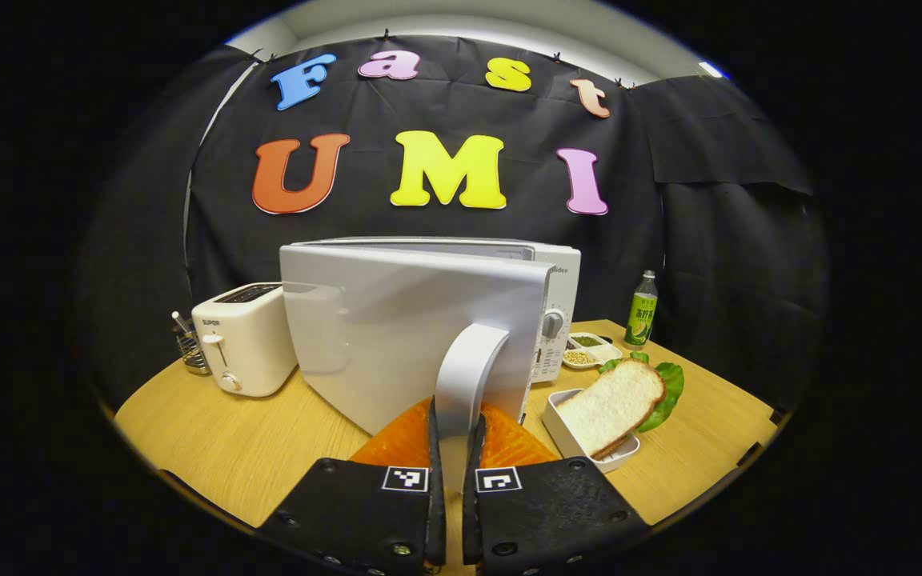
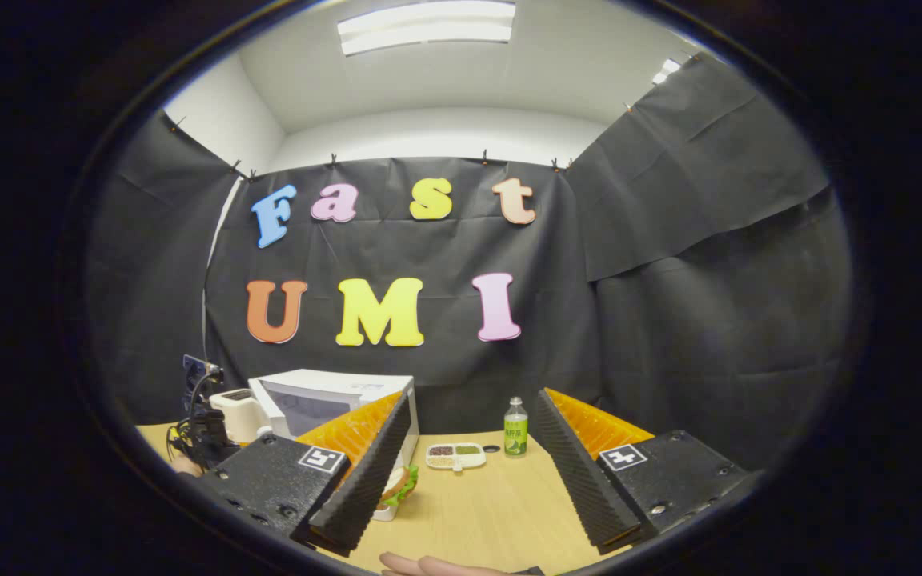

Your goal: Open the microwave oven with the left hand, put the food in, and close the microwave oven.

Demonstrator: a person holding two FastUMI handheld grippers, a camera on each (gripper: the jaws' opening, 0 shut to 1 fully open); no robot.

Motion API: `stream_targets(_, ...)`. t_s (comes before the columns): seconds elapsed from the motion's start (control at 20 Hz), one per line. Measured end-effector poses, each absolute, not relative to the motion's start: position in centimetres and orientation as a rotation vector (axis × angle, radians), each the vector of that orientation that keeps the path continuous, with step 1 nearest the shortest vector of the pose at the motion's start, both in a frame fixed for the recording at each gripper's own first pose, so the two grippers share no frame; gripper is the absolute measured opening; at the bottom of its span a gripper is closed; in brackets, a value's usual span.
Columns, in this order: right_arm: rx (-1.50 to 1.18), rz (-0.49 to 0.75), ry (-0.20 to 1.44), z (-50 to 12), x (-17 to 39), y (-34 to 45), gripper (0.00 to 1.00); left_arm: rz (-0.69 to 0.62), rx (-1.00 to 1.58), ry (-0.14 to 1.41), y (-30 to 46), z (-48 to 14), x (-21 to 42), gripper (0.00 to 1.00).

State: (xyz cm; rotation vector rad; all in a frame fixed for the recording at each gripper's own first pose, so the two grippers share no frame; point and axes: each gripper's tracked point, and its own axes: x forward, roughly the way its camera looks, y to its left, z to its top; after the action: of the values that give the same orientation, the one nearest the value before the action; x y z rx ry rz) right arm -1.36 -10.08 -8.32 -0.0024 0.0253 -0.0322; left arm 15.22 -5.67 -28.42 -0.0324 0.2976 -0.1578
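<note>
Microwave door [image 1: 397,336] partly open, handle [image 1: 465,376] clamped by left gripper [image 1: 454,424]; right gripper [image 2: 469,472] spread, empty; sandwich [image 1: 617,404] not yet loaded.

A staged recording booth, not a real kitchen: black cloth walls pinned up beneath office ceiling lights [image 2: 426,30] surround a wooden table [image 1: 213,440] bearing a microwave oven [image 1: 429,320] and toaster [image 1: 243,338].

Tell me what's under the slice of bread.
The slice of bread lies in a white tray on the table, with green lettuce showing beneath it. The bread covers anything else in the tray.
</note>
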Motion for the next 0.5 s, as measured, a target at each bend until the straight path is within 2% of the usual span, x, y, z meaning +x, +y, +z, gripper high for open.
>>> stream_targets(0.05, -0.005, -0.025, 0.025, -8.3, -1.5, -9.4, 1.00, -0.151, -0.027, 0.296, -4.7, -28.4, 14.5, 0.07)
stream_targets(0.15, -0.015, -0.008, 0.024, -8.2, -1.6, -8.0, 1.00, -0.136, -0.033, 0.293, -2.5, -28.3, 13.1, 0.07)
stream_targets(0.2, -0.021, 0.000, 0.025, -8.2, -1.6, -7.3, 0.91, -0.128, -0.045, 0.291, -1.4, -28.4, 12.5, 0.07)
stream_targets(0.25, -0.025, 0.008, 0.027, -8.3, -1.7, -6.6, 1.00, -0.120, -0.055, 0.290, -0.2, -28.4, 11.8, 0.10)
stream_targets(0.3, -0.029, 0.019, 0.031, -8.5, -1.6, -5.8, 1.00, -0.111, -0.060, 0.288, 0.9, -28.4, 11.4, 0.10)
stream_targets(0.35, -0.032, 0.031, 0.036, -8.8, -1.5, -5.0, 0.91, -0.098, -0.065, 0.288, 2.3, -28.4, 10.7, 0.10)
stream_targets(0.5, -0.028, 0.068, 0.060, -9.7, -1.1, -2.4, 0.91, -0.062, -0.092, 0.304, 6.2, -28.9, 9.3, 0.13)
